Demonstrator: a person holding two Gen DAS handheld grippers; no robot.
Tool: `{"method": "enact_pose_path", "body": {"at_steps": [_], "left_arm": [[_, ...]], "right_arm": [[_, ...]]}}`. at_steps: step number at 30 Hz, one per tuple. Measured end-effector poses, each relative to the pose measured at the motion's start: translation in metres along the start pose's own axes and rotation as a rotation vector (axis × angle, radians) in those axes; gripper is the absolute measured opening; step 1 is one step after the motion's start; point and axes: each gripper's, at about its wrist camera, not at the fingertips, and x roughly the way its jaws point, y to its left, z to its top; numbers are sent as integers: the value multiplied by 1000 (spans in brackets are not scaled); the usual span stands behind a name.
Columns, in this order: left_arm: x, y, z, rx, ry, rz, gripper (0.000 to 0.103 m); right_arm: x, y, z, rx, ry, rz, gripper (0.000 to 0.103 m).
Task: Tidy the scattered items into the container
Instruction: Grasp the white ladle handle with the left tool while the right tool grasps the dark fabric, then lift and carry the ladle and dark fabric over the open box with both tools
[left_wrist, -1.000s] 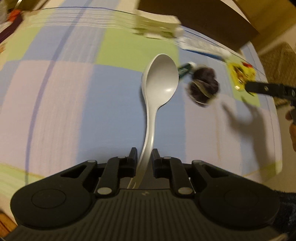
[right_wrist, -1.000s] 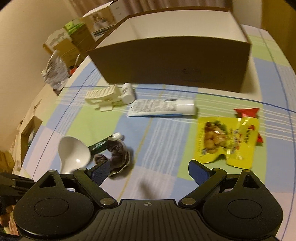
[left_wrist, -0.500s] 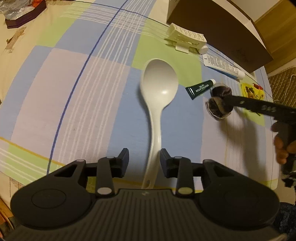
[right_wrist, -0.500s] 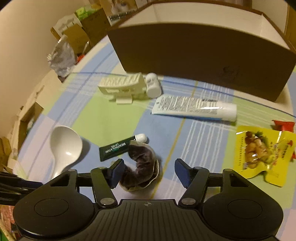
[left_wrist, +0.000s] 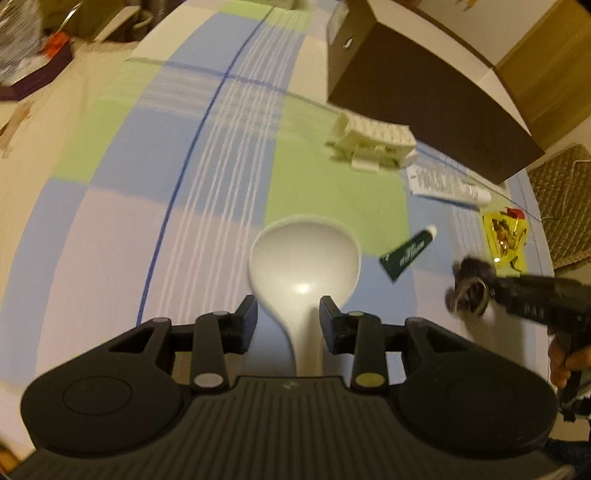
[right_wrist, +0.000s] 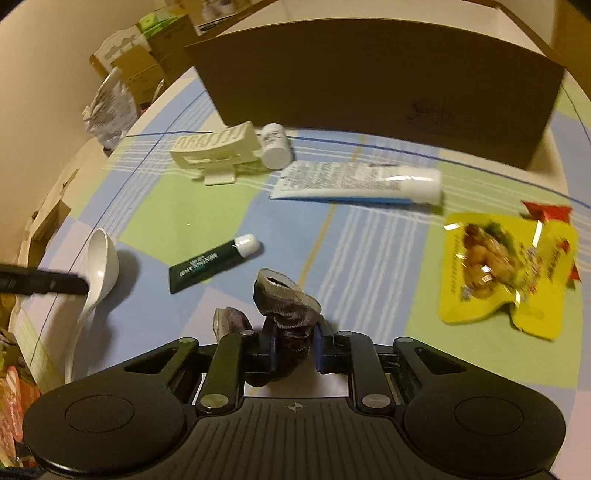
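- Grip first: the right tongs (right_wrist: 293, 347) have just been closing and are pinched on the dark scrunchie (right_wrist: 286, 314), low in the right wrist frame; a firm hold should be confirmed before lifting.
- The left tongs (left_wrist: 288, 321) are parted, and the white spoon (left_wrist: 304, 266), lying between them, is not clamped; the handle must be re-gripped.
- The brown box (right_wrist: 388, 85), at the top of the frame, is well apart, so its wall must be cleared.

A small dark green tube (right_wrist: 208, 266) with a white cap reads "MENTHOLATUM" in white letters. Print on the white tube (right_wrist: 354, 181) is too blurred to read.
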Motion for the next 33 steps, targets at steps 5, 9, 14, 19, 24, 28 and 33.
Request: {"method": "enact_pose_path", "body": {"at_steps": [5,9,14,19,24,28,33], "left_arm": [[21,1,17,21,-9,9,30],[26,-6,23,47,-11,6,8],[18,-18,20,82,-41,-32,3],[4,-26,28,88,-83,-71,2],[-15,-38,43,115,-135,-110,2],[-27,-52,57,147,-166,-132,2],[-39,-70,79,187,-207,-145,2]], "right_arm": [[-12,-9,-8,35,-1,-24,21],[-18,-18,-13,72,-12,-35,21],[-22,-22,-16,88,-20,-38,21],[-26,-25,-14,106,-33,-27,17],[-37,-29,-8,119,-70,-29,17],[-54,-38,-1,141,-117,-36,17],[-80,-54,12,151,-166,-72,17]]}}
